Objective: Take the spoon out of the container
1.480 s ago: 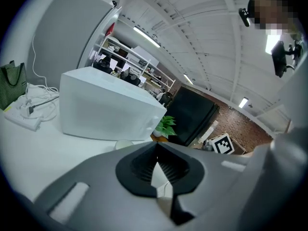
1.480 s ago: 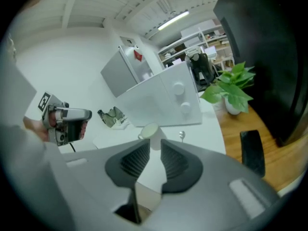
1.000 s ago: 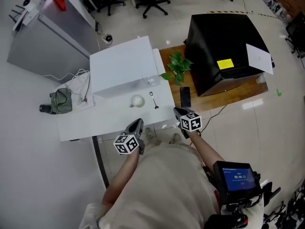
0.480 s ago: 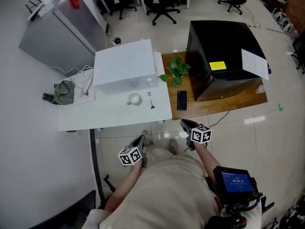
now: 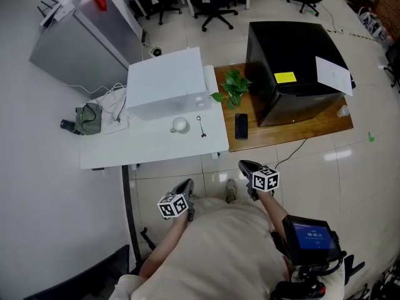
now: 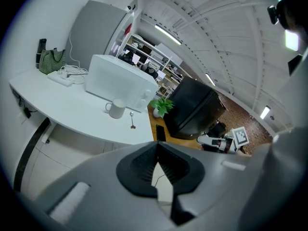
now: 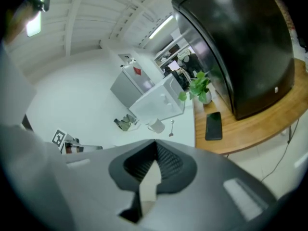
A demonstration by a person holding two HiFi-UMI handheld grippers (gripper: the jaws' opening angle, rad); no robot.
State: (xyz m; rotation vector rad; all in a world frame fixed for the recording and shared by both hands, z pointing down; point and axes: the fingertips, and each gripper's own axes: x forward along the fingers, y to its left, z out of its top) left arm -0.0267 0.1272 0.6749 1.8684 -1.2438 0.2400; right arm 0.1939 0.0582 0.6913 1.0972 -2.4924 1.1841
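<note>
A metal spoon (image 5: 201,125) lies on the white table (image 5: 150,149), just right of a white mug (image 5: 179,125). The same spoon (image 6: 131,120) and mug (image 6: 115,109) show far off in the left gripper view, and the spoon (image 7: 171,127) and mug (image 7: 156,125) in the right gripper view. Both grippers hang well short of the table, over the floor in front of the person. My left gripper (image 5: 185,189) is shut with nothing in it. My right gripper (image 5: 245,169) is shut and empty too.
A white box-shaped appliance (image 5: 167,83) stands behind the mug. A black phone (image 5: 241,125) and a potted plant (image 5: 234,86) sit on the wooden bench (image 5: 300,130) beside a large black cabinet (image 5: 294,67). A green bag (image 5: 87,117) and cables lie at the table's left end.
The person has stepped back from the table, so both grippers now hang farther from it and lower in the head view. Spoon and mug have not moved.
</note>
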